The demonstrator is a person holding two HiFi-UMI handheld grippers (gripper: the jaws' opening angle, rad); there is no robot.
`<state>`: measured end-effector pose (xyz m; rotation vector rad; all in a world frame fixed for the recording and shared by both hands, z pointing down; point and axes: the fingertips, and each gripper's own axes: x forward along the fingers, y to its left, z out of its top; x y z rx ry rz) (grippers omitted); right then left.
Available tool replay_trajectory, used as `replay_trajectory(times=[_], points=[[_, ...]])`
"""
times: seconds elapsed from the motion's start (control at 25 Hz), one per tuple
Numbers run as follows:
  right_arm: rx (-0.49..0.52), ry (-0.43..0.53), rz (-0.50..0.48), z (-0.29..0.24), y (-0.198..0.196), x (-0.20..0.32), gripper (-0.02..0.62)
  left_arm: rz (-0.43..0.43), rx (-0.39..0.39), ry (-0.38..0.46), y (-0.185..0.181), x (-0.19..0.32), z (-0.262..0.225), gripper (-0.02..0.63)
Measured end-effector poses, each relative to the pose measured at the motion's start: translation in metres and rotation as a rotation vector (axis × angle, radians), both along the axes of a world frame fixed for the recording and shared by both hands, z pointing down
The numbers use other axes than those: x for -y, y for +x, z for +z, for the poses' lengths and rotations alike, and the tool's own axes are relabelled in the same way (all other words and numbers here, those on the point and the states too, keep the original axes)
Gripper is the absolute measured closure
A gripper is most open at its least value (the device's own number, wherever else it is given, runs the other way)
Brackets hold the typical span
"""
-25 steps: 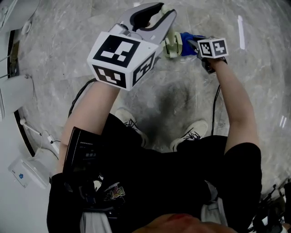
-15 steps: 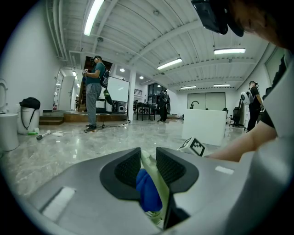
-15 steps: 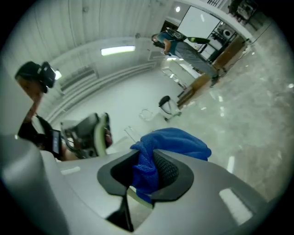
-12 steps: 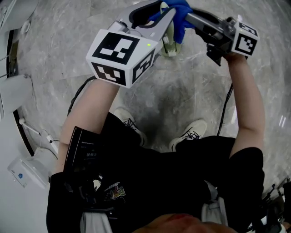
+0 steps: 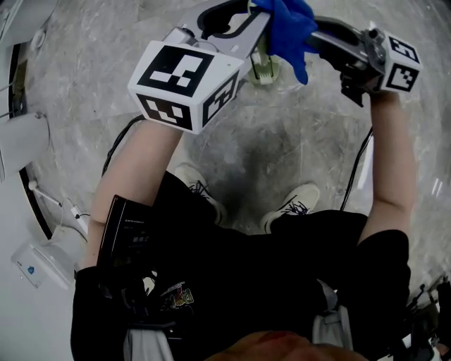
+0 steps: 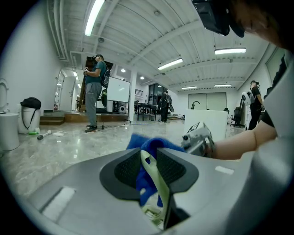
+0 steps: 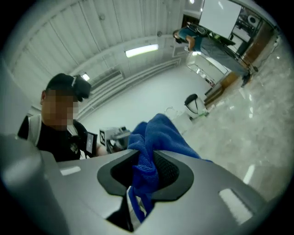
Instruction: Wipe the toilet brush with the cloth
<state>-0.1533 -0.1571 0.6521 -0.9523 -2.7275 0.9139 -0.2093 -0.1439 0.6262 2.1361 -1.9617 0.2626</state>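
My left gripper (image 5: 243, 10) is shut on the pale green handle of the toilet brush (image 6: 155, 180). The handle stands upright between its jaws, and in the head view the brush's head (image 5: 264, 68) hangs below them, over the floor. My right gripper (image 5: 314, 34) is shut on a bunched blue cloth (image 5: 289, 28) and comes in from the right. The cloth lies against the brush handle right at the left jaws. In the left gripper view the cloth (image 6: 148, 146) sits just behind the handle. The right gripper view shows the cloth (image 7: 151, 137) spilling out of the right gripper (image 7: 144, 172).
Grey marble floor (image 5: 296, 141) lies below, with my two shoes (image 5: 296, 204) on it. A white fixture (image 5: 21, 141) and a black cable (image 5: 118, 149) are at the left. Several people stand far off in the hall (image 6: 94, 92).
My right gripper has risen from low beside the brush head up to the left gripper's jaws, carrying the blue cloth. The left gripper and brush have stayed put.
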Motion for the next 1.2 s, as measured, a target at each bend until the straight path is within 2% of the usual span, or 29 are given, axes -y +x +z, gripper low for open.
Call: replay_trajectory(times=[0.12, 0.2, 0.32, 0.44, 0.72, 0.84, 0.92, 1.08, 1.12, 1.2], points=[[-0.273, 0.033, 0.052, 0.099, 0.002, 0.007, 0.505, 0.001, 0.003, 0.000, 0.000, 0.000, 0.000, 0.486], [-0.474, 0.087, 0.122, 0.168, 0.016, 0.021, 0.505, -0.001, 0.005, 0.001, -0.001, -0.001, 0.001, 0.486], [-0.739, 0.201, 0.209, 0.251, 0.057, 0.046, 0.505, -0.004, 0.004, -0.001, -0.002, -0.001, 0.002, 0.486], [-0.926, 0.334, 0.255, 0.299, 0.101, 0.067, 0.505, -0.002, 0.004, -0.002, -0.002, -0.001, 0.002, 0.486], [-1.167, 0.424, 0.463, 0.335, 0.177, 0.125, 0.505, -0.009, 0.005, 0.003, -0.004, 0.000, 0.002, 0.486], [-1.251, 0.430, 0.533, 0.344, 0.203, 0.138, 0.505, -0.009, 0.006, 0.000, -0.005, 0.000, 0.003, 0.486], [-1.298, 0.491, 0.509, 0.350, 0.213, 0.135, 0.505, -0.009, 0.005, -0.001, -0.005, 0.001, 0.004, 0.486], [-1.383, 0.715, 0.418, 0.362, 0.221, 0.128, 0.503, -0.009, 0.004, -0.008, -0.004, 0.001, 0.007, 0.486], [-1.385, 0.734, 0.424, 0.362, 0.219, 0.130, 0.503, -0.009, 0.004, -0.010, -0.004, 0.001, 0.008, 0.486], [-1.369, 0.713, 0.459, 0.358, 0.215, 0.136, 0.503, -0.009, 0.005, -0.012, -0.004, 0.001, 0.009, 0.486]])
